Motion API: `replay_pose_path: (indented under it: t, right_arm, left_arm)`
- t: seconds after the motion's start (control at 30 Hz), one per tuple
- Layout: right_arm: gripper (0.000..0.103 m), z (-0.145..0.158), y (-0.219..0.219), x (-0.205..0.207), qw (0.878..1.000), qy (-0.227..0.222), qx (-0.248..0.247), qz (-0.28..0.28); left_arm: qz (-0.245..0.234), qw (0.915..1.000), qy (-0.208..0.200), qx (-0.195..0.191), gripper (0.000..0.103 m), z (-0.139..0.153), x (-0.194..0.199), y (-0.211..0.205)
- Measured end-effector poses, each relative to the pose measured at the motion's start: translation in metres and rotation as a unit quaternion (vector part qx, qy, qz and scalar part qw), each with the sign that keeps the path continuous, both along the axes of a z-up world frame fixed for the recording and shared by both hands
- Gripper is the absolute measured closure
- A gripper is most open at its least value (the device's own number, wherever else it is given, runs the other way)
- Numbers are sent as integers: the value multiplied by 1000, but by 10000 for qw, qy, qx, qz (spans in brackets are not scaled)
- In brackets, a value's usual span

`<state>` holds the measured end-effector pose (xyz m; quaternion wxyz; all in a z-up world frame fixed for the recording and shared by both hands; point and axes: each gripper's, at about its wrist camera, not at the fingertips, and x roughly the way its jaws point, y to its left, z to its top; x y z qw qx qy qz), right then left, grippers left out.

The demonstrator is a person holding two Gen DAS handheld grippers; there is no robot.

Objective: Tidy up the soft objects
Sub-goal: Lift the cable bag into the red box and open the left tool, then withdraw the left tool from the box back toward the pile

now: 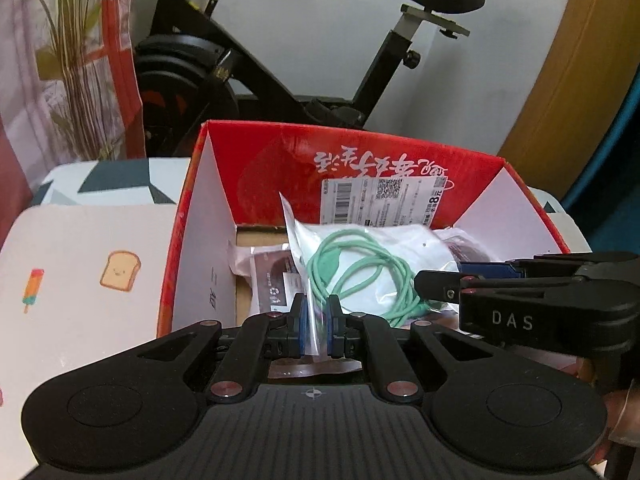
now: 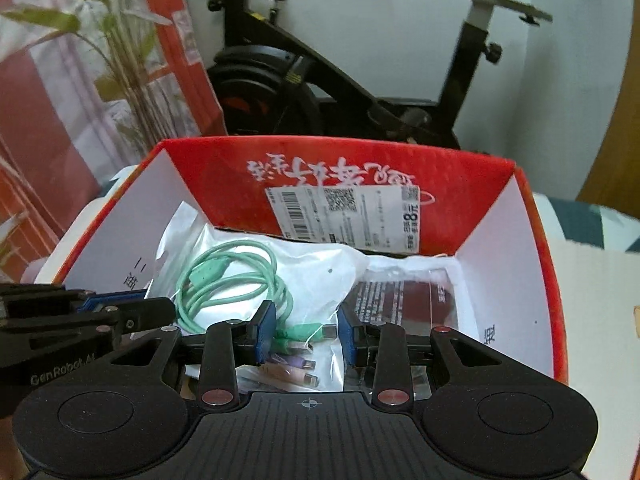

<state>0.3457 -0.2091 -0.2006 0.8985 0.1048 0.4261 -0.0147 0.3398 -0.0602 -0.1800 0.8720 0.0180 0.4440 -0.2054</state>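
A clear plastic bag with a coiled mint-green cable (image 1: 360, 276) lies in an open red cardboard box (image 1: 304, 152). It also shows in the right wrist view (image 2: 240, 276), inside the same box (image 2: 360, 168). My left gripper (image 1: 316, 328) stands over the bag's near edge, its blue pads a narrow gap apart with clear plastic between them. My right gripper (image 2: 306, 334) is open over the bag's end, where green and purple plugs (image 2: 296, 344) lie. Dark packets (image 2: 404, 300) lie beside the bag.
A black exercise bike (image 1: 256, 68) stands behind the box against a white wall. A plant (image 1: 76, 60) and red-and-white curtain are at the left. A white sheet with toast and popsicle pictures (image 1: 88, 280) lies left of the box.
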Motion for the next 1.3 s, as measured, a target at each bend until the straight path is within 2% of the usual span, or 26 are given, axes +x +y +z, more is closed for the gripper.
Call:
replay_pose_path:
  t: [0.07,0.17,0.3,0.47,0.77,1.07,1.3]
  right_arm:
    - [69,0,-1,-2,9999,-41,33,-86]
    - [65,4,-4,-9,9996,-221,-68,-173]
    - [57,13,0,-26,9973,-583,-450,-75]
    - [53,26,0,-53,9943,-967,-454,-7]
    - [50,41,1,-112,9866,-1559,-468,66]
    - [49,38,5,-160,9815,-1874,-402,41]
    - [38,35,12,-191,9745,-2189,-483,74]
  left_arm:
    - [-17,10000,-92,15,87,2,-2,2]
    - [-4,9996,-263,-108,87,10,-9,9]
    - [-59,9981,-599,-101,84,26,-18,9]
    - [-46,9958,-917,-14,63,42,-38,11]
    - [72,9910,-1334,-12,58,53,-85,17]
    - [188,9873,-1567,200,47,53,-127,26]
    - [328,9829,-1795,261,41,52,-151,32]
